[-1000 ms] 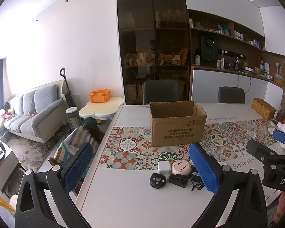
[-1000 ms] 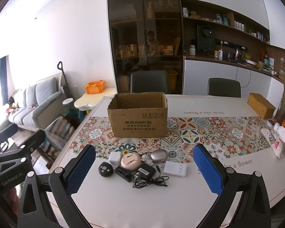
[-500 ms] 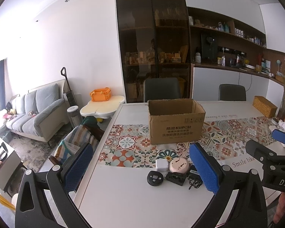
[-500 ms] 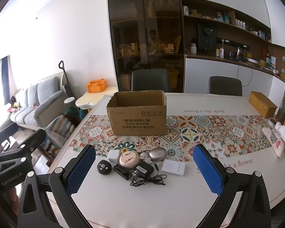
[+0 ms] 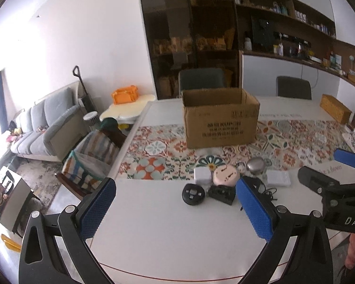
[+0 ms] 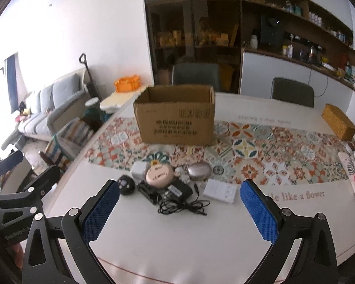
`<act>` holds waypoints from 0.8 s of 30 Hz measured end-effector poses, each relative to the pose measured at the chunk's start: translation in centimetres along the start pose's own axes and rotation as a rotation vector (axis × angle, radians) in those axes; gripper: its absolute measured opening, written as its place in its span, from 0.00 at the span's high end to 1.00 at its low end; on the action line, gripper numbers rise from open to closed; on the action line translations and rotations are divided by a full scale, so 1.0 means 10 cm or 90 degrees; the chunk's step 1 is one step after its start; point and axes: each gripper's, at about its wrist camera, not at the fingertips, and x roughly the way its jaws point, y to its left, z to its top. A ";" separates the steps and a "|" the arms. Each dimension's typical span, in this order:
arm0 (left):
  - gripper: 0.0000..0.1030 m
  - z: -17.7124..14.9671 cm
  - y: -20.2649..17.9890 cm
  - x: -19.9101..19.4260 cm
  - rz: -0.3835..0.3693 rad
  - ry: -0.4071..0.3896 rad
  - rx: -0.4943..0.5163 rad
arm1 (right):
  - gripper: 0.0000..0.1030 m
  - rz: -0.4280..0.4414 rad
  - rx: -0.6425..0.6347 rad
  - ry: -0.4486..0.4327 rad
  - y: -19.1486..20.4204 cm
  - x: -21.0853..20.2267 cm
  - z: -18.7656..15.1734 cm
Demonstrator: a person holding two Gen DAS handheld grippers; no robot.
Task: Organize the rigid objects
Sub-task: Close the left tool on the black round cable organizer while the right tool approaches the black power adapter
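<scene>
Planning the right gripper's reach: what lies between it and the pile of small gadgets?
In the right wrist view, only bare white table lies between the right gripper and the pile; its nearest part is the tangled black cable.

Cardboard box (image 6: 175,116): matt brown corrugated paperboard, printed face, centre frame. Surface (image 6: 177,236): smooth white, faint sheen. Patterned runner (image 6: 260,151): matt, tile print. Silver oval case (image 6: 199,170): brushed metallic gloss. Pink round case (image 6: 159,175): smooth plastic. Black round device (image 6: 126,184): glossy plastic. White switch panel (image 6: 220,190): matt plastic. Right tongs (image 6: 179,213): blue textured rubber pads, black matt frame. Woven basket (image 6: 338,124), right edge: rough weave.
</scene>
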 end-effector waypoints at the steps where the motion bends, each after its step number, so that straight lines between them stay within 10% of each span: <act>1: 0.00 -0.01 0.01 0.06 -0.001 0.007 0.004 | 0.00 0.005 -0.003 0.008 0.01 0.05 -0.01; 24: 0.01 -0.17 0.20 1.45 -0.105 0.146 0.026 | 0.01 -0.055 0.041 0.175 0.28 1.24 -0.13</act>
